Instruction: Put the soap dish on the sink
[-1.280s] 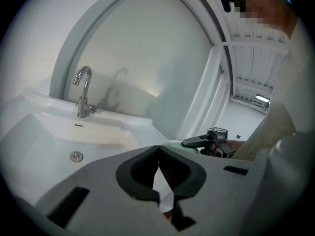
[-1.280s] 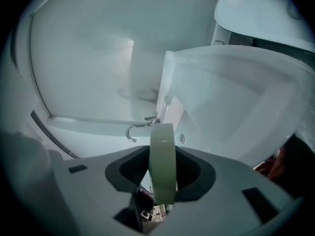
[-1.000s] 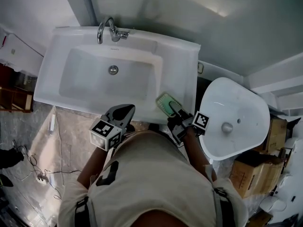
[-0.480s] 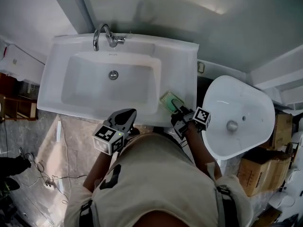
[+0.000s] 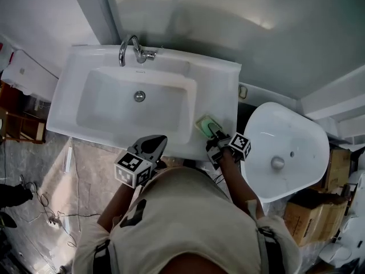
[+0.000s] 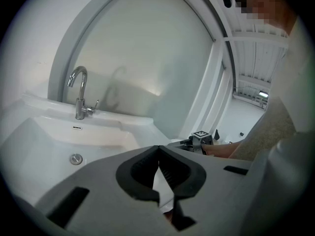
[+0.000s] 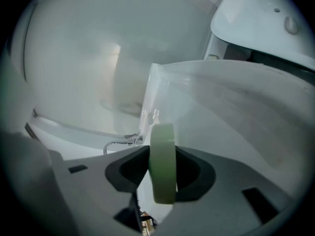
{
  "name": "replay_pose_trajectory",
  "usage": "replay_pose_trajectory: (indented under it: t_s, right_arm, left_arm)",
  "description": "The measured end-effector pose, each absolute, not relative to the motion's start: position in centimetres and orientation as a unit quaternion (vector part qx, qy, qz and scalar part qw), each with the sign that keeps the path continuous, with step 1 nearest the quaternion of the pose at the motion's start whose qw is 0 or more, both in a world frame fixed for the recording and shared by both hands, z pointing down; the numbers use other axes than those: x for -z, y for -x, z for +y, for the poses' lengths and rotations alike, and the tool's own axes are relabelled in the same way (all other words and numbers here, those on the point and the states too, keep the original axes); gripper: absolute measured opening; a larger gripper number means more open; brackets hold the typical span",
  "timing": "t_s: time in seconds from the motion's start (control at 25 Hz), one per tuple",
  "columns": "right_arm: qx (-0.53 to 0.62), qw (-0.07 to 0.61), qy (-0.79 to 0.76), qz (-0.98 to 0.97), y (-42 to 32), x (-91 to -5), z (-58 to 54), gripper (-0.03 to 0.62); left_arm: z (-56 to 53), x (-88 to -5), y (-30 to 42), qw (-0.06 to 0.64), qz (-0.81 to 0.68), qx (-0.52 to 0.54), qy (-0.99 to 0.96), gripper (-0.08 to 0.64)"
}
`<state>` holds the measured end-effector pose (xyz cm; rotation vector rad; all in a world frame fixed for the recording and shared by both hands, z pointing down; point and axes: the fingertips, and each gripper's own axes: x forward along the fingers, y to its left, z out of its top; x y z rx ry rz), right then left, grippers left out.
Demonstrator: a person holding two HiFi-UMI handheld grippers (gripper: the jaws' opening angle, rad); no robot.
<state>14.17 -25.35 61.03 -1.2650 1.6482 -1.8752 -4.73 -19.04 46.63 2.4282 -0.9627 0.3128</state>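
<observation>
Soap dish point(image 5: 205, 124) lowered over sink point(image 5: 221, 87), pinched in right gripper point(image 5: 213, 133) jaws

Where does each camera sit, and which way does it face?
Head view: on the person's head, looking steeply down at the sink; shirt, arms, left gripper and right gripper show.
Left gripper view: behind its shut, empty jaws, facing the faucet across the basin; the person's torso at right.
Right gripper view: behind its jaws, shut on the soap dish, facing across the sink.
Shared: head and left gripper views both show the faucet and right gripper.
</observation>
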Motion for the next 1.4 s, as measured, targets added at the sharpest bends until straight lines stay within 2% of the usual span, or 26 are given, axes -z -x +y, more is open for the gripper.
replay_pose_trajectory:
  t_s: [0.24, 0.68, 1.04, 1.2, 1.4]
  right_arm:
    - [0.647, 0.162, 0.462, 0.584, -14.4, -61.4, -26.7, 0.147]
    - [0.624, 0.204, 0.518, 0.549, -16.5, -63.0, -28.8, 0.152]
    - [0.606, 0.148, 0.546, 0.559, -16.6, -63.1, -29.6, 0.172]
    - [0.606, 0.108, 0.558, 0.556, -16.9, -63.7, -29.0, 0.225]
    - [0.614, 0.092, 0.56, 0.548, -17.1, -63.8, -28.6, 0.238]
  left_arm:
    - [-19.2, -46.5, 5.3, 0.253, -0.358, -0.113, -0.892, 0.02]
    - [-18.6, -47.7, 5.0, 0.264, -0.354, -0.12, -0.889, 0.02]
    - [-18.4, -49.2, 5.6, 0.25, -0.356, -0.13, -0.891, 0.02]
    - [-18.4, -49.4, 5.3, 0.246, -0.355, -0.137, -0.892, 0.02]
    - [-18.4, -49.7, 5.4, 0.241, -0.352, -0.149, -0.892, 0.02]
